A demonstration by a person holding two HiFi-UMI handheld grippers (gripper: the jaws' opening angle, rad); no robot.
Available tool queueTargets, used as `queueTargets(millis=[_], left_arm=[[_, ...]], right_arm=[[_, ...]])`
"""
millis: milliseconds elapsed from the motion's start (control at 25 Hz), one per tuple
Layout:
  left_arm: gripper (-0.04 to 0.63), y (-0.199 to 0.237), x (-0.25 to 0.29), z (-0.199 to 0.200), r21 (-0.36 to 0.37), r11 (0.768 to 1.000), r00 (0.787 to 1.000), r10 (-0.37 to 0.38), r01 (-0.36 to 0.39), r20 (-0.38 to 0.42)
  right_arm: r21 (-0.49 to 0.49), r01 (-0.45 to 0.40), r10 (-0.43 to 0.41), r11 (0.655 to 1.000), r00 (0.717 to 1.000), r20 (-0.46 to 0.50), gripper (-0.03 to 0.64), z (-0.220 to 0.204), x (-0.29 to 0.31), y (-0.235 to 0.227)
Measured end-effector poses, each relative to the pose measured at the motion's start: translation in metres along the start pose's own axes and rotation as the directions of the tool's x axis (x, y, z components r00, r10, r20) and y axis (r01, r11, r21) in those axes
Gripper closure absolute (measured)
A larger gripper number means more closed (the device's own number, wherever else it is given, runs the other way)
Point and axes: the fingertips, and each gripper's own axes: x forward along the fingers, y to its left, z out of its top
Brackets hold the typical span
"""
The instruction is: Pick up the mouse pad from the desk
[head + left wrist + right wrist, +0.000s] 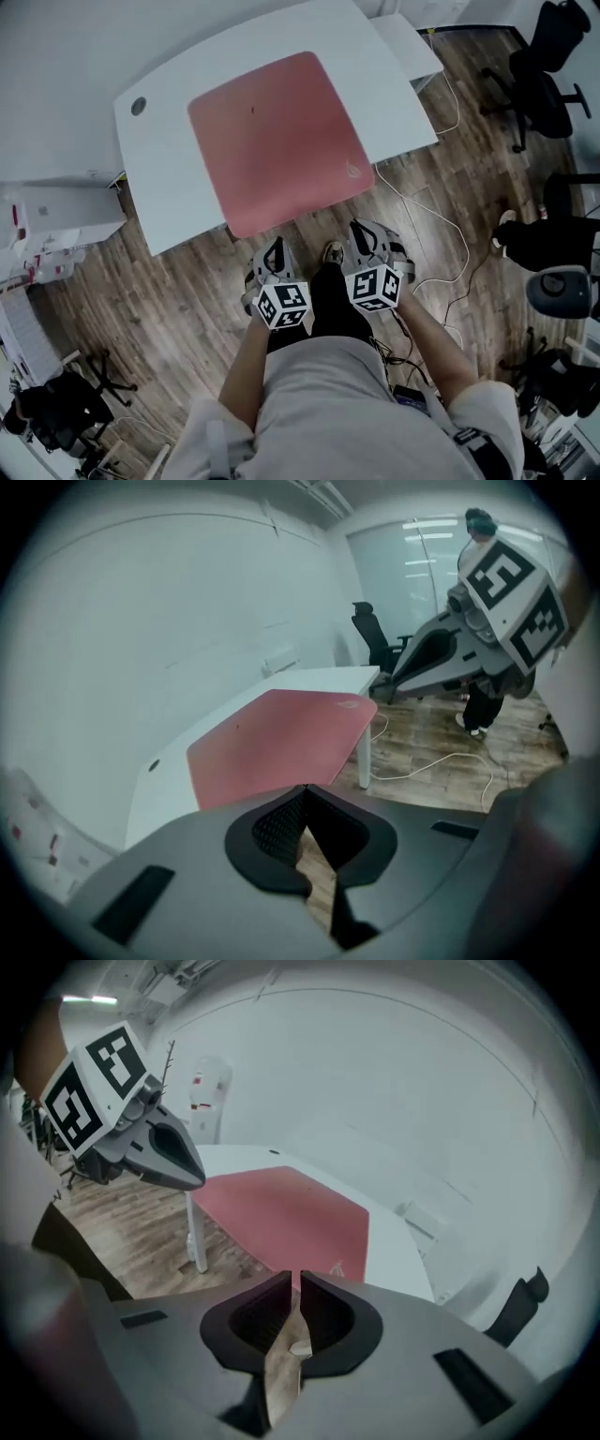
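Note:
A pink mouse pad (277,141) lies flat on the white desk (169,141) and covers most of its middle, reaching the near edge. It also shows in the left gripper view as the pink mouse pad (281,735) and in the right gripper view as the pink mouse pad (286,1211). My left gripper (276,247) and right gripper (360,228) hover over the floor just short of the desk's near edge, side by side, apart from the pad. In their own views, the left gripper (302,791) and the right gripper (295,1279) are both shut, with nothing between the jaws.
A round cable hole (139,106) sits in the desk's far left corner. A white cable (441,220) trails over the wood floor to the right. A black office chair (544,80) stands at the far right, and white shelving (52,225) at the left.

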Motion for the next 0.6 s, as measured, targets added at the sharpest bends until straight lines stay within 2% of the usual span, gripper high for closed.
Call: queueTargets(millis=[80, 160, 240, 280, 360, 400, 520, 600], left_arm=[[0.584, -0.001, 0.012, -0.005, 0.083, 0.995, 0.998, 0.056, -0.054, -0.027], [0.583, 0.004, 0.024, -0.007, 0.169, 0.979, 0.992, 0.122, -0.113, -0.044], [0.583, 0.012, 0.031, -0.012, 0.252, 0.953, 0.981, 0.189, -0.171, -0.050], [0.581, 0.013, 0.036, -0.017, 0.299, 0.936, 0.976, 0.211, -0.186, -0.052], [0.556, 0.015, 0.045, -0.029, 0.387, 0.903, 0.970, 0.232, -0.188, -0.072], [0.502, 0.015, 0.050, -0.034, 0.421, 0.889, 0.967, 0.237, -0.179, -0.089], [0.407, 0.016, 0.063, -0.048, 0.490, 0.858, 0.959, 0.250, -0.156, -0.132], [0.381, 0.016, 0.067, -0.058, 0.529, 0.837, 0.954, 0.260, -0.144, -0.152]], right_arm=[[-0.073, -0.009, 0.008, 0.997, 1.000, -0.011, 0.574, -0.010, 0.016, -0.004], [-0.158, -0.009, 0.006, 0.987, 1.000, -0.021, 0.569, -0.015, 0.032, -0.006], [-0.237, -0.018, 0.010, 0.971, 0.999, -0.034, 0.481, -0.019, 0.046, -0.003], [-0.271, -0.021, 0.012, 0.962, 0.999, -0.038, 0.462, -0.020, 0.052, 0.000], [-0.341, -0.009, -0.002, 0.940, 0.999, -0.032, 0.451, -0.021, 0.062, 0.002], [-0.380, 0.004, -0.015, 0.925, 1.000, -0.027, 0.445, -0.022, 0.068, 0.002], [-0.490, 0.024, -0.044, 0.871, 0.999, -0.029, 0.422, -0.022, 0.084, 0.004], [-0.553, 0.036, -0.058, 0.832, 0.998, -0.023, 0.405, -0.022, 0.091, 0.008]])
